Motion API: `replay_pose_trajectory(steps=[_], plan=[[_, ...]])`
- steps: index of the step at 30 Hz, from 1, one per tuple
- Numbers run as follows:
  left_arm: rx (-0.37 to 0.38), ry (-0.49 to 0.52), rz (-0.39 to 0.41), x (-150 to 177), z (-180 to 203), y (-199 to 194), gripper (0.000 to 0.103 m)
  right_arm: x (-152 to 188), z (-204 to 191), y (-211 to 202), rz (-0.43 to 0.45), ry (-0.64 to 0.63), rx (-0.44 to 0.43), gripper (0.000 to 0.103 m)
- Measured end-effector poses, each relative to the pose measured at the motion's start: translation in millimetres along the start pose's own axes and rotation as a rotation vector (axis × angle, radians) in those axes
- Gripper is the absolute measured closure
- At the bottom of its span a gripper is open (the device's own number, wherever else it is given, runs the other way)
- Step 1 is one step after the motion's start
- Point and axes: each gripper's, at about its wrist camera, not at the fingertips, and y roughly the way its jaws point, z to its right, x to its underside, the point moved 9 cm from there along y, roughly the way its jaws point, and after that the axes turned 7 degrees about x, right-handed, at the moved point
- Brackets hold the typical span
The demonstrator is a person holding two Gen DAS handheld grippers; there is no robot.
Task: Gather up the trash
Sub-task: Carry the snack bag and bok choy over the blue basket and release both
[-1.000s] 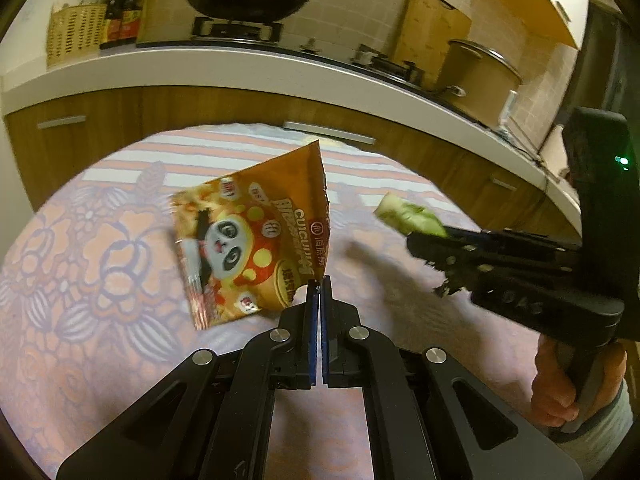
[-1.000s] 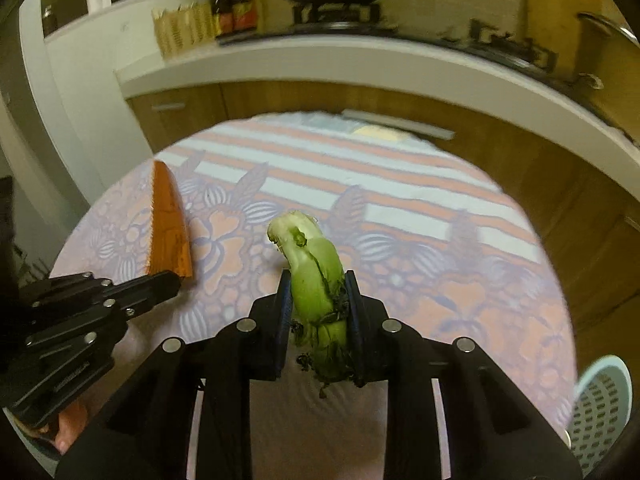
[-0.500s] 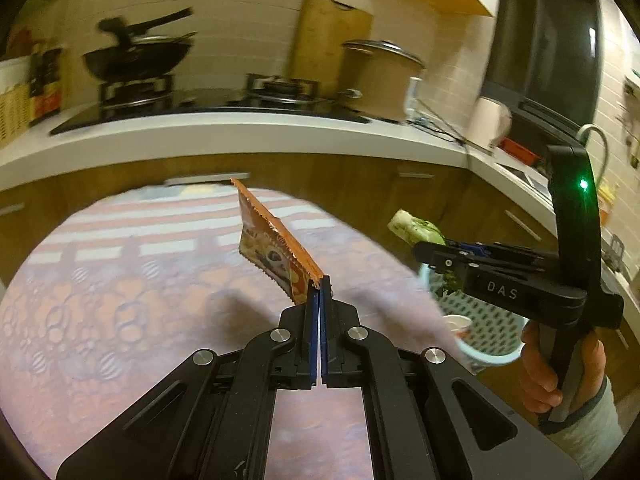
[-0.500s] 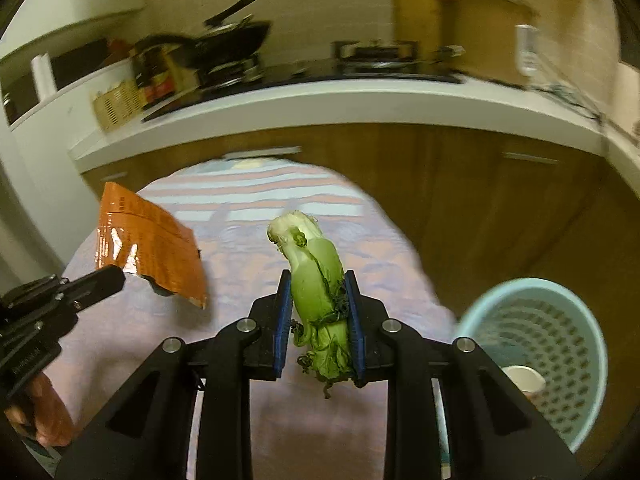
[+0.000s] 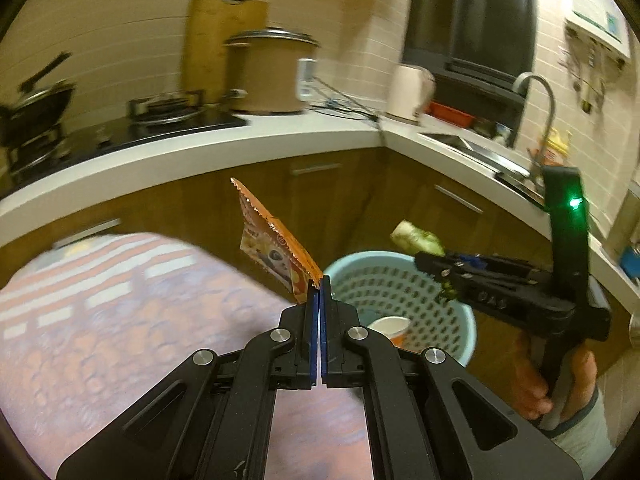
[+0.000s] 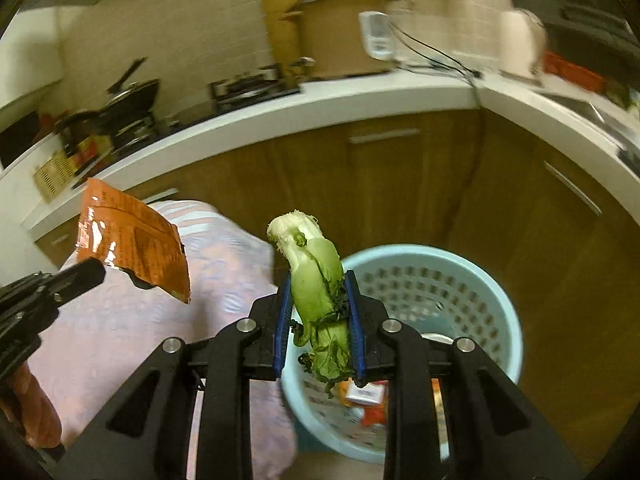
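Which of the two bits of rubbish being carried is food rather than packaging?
The green vegetable stalk in the right tool; the left tool pinches a flat orange snack wrapper.

Glossy orange foil on the wrapper (image 6: 132, 240), crinkled, with a serrated edge. Matt black plastic on both grippers (image 5: 319, 292) (image 6: 318, 312), with bright metal pins and blue rubbery pads (image 6: 282, 320). Waxy, ribbed green skin on the stalk (image 6: 316, 292), pale and rough at the cut end, limp and dark at the leaves. Smooth pale-blue plastic on the basket (image 6: 508, 320), perforated all round. Soft printed cloth over the table (image 5: 120, 320). Paper cup (image 5: 390, 326) inside the basket. Brown wood grain on the cabinets (image 5: 360, 200), metal handles, smooth white worktop (image 5: 200, 152). Glazed tile (image 5: 120, 32) behind; shiny steel tap (image 5: 550, 96); dull metal lid on the cooker (image 5: 272, 72).
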Motion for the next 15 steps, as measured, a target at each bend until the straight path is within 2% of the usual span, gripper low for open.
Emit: replay_pose_trajectory(steps=[6, 11, 14, 15], plan=[[0.072, 0.049, -0.070, 2.4, 37.9, 51.8, 0.103, 21.1, 51.7, 21.0, -0.079, 0.090, 0.070, 0.081], [0.134, -0.034, -0.137, 11.5, 46.4, 96.0, 0.103, 42.2, 77.2, 42.5, -0.173, 0.141, 0.115, 0.080], [0.151, -0.027, -0.180, 19.7, 52.2, 113.9, 0.103, 53.6, 86.1, 46.9, -0.203, 0.158, 0.123, 0.080], [0.152, -0.025, -0.192, 23.0, 52.1, 117.9, 0.102, 56.4, 87.3, 49.2, -0.216, 0.161, 0.117, 0.077]])
